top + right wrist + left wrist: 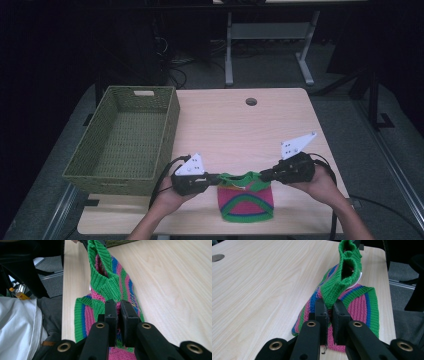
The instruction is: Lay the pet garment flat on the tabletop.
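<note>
Knitted green-and-pink sweater [246, 198] sits low in the frame at the desk's [240, 130] near edge, hem down on the wood, top corners lifted. Left tongs [216, 177] pinch one green shoulder, right tongs [262, 176] pinch the other. Best bet is probably keeping both grips level and the top edge taut so it doesn't sag or twist. Farther back, at mid-left, a woven basket [125, 142] stands open. Beyond that, dark room, another desk's legs [229, 50].
</note>
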Demonstrator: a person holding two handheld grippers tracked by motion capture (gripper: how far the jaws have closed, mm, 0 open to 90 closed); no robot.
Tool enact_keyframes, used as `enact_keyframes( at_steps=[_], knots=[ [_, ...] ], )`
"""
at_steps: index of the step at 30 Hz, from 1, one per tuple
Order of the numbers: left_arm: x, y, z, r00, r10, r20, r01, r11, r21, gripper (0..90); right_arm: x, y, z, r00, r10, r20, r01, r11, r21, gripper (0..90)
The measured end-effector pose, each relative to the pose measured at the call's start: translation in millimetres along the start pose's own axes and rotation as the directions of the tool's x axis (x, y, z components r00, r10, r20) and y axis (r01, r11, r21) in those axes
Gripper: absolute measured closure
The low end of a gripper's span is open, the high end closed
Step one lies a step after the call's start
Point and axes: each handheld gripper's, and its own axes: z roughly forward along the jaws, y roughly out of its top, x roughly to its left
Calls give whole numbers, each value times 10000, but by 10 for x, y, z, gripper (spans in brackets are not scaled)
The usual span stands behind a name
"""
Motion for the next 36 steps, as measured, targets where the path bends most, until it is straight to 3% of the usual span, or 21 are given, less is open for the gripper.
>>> enact_keyframes(
  at_steps=[23, 36],
  knots=[
    [318, 250, 90, 9977, -252, -624, 269, 9993, 265, 844, -280, 125, -62, 9970, 323, 706, -320, 9995, -59, 844],
    [477, 268, 145, 9938, -636, -914, 678, 9967, 436, 844, -498, 209, -17, 9914, 577, 1177, -576, 9983, -47, 844]
  ],
)
